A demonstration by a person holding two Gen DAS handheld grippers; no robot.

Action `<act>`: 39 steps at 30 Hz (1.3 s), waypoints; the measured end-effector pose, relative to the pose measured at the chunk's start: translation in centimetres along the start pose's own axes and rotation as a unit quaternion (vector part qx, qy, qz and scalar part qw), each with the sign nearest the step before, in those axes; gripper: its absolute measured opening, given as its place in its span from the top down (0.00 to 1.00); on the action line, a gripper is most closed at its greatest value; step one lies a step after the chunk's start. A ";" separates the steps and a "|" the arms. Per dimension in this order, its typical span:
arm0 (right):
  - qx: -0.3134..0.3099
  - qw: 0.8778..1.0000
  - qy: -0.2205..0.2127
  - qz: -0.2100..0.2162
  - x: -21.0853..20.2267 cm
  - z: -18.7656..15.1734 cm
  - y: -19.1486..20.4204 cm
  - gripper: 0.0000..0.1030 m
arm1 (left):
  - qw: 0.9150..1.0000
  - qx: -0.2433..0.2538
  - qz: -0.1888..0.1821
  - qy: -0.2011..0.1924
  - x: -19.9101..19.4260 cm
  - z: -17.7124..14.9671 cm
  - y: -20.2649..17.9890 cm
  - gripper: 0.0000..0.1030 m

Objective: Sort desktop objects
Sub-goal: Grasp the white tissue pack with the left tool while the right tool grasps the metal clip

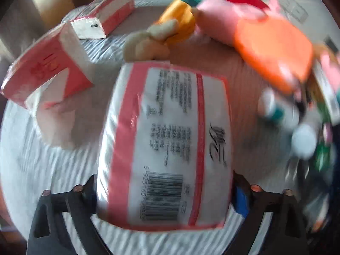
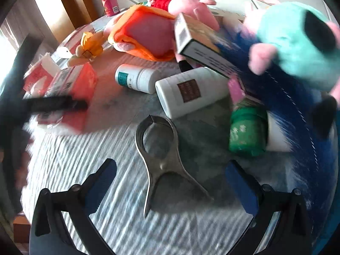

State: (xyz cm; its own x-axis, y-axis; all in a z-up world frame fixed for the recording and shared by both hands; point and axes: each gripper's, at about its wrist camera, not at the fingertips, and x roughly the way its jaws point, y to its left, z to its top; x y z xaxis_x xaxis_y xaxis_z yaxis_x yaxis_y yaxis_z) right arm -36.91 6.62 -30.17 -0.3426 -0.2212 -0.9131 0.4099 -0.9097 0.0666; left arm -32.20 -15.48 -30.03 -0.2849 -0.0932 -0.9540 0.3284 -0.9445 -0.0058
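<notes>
The left claw (image 1: 164,193) is clamped on a red-and-white tissue pack (image 1: 165,148), one finger on each side, with the pack's back panel facing the camera: a barcode sits near the lower edge, blocks of small print run above it too blurred to read, and a cursive black mark shows along the right border. Two more tissue packs (image 1: 48,80) of the same red-and-white kind lie to the left on the surface (image 1: 42,170), their red lettering unreadable. The right claw (image 2: 170,182) is spread wide and holds nothing, hovering over a metal opener (image 2: 161,161) lying flat. Beyond it lie a white bottle (image 2: 191,93) with a brown square label, a smaller white bottle with a teal label (image 2: 136,78), a green jar (image 2: 247,133) and an orange plush (image 2: 146,34).
</notes>
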 end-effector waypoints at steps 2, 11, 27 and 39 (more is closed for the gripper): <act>-0.001 1.000 0.003 -0.001 0.7 0.2 0.5 0.00 | 1.000 0.020 -0.004 0.000 -0.6 -1.4 0.1 0.10; 0.013 1.000 -0.008 0.020 0.1 0.2 0.1 0.00 | 0.999 0.047 -0.018 0.007 -1.9 -4.1 -0.3 0.08; 0.013 0.999 0.019 -0.027 1.3 -0.8 -0.3 0.00 | 0.997 0.070 -0.021 0.002 -2.4 -3.5 -1.6 0.02; -0.007 1.000 0.008 -0.022 -0.8 -1.5 0.7 0.62 | 0.996 0.081 -0.023 -0.013 -4.8 -4.2 -4.1 0.14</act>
State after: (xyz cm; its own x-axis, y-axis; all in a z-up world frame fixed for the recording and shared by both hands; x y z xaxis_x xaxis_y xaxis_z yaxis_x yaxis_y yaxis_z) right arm -35.13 6.70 -30.02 -0.3476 -0.1749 -0.9212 0.4064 -0.9135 0.0201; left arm -28.38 -9.87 -26.66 -0.3200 -0.0542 -0.9459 0.1661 -0.9861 0.0003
